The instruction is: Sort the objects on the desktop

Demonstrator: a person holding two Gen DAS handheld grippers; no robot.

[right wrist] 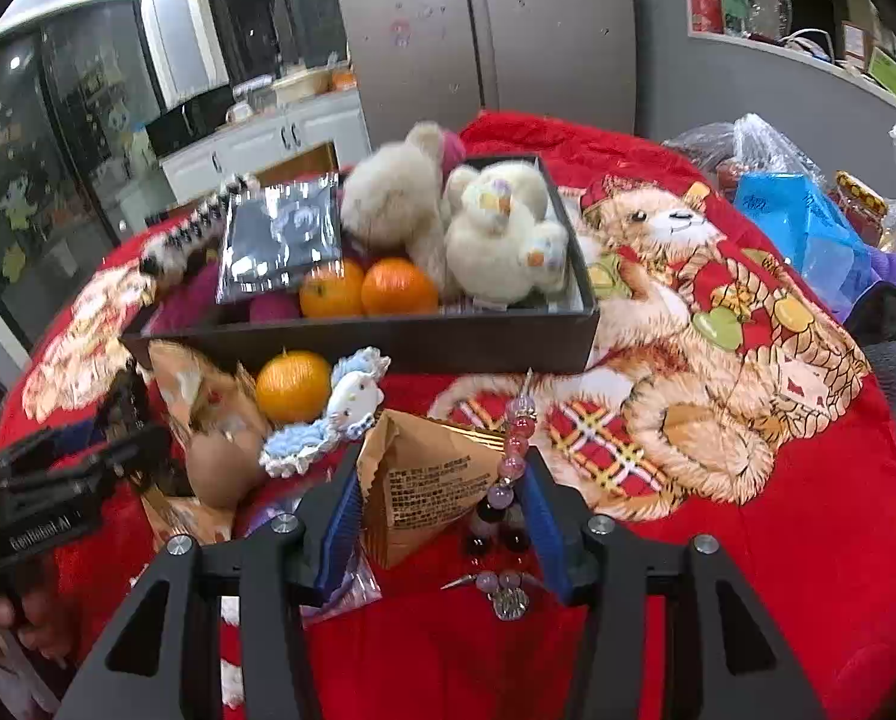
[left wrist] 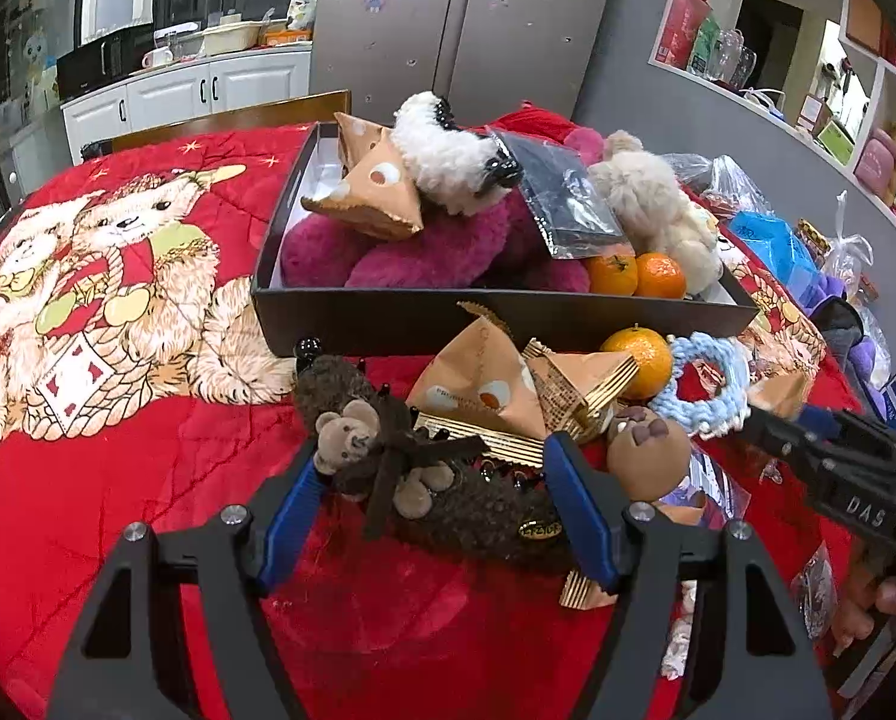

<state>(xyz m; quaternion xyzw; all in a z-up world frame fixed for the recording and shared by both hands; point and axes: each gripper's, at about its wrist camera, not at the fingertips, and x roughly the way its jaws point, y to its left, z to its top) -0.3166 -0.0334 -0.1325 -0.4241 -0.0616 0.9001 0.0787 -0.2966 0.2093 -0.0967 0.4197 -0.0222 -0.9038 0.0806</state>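
My left gripper [left wrist: 432,468] is open around a brown fuzzy hair clip with a small bear and bow [left wrist: 411,480], which lies on the red blanket. My right gripper [right wrist: 441,480] is open around a tan triangular snack packet [right wrist: 429,486], with a bead bracelet [right wrist: 511,468] at its right finger. A black box [left wrist: 448,324] behind holds a magenta plush [left wrist: 448,252], a white fuzzy clip [left wrist: 448,150], tan packets [left wrist: 375,192], two oranges [left wrist: 634,273] and cream plush toys [right wrist: 508,240]. A loose orange [left wrist: 643,354] and a blue-white knitted ring [left wrist: 706,390] lie in front.
A brown round bear-face toy [left wrist: 646,450] and more tan packets [left wrist: 496,390] lie between the grippers. Plastic bags [right wrist: 808,228] and purple cloth sit at the right table edge. Fridge [left wrist: 466,18], cabinets and shelves stand behind. The red blanket [left wrist: 147,480] spreads to the left.
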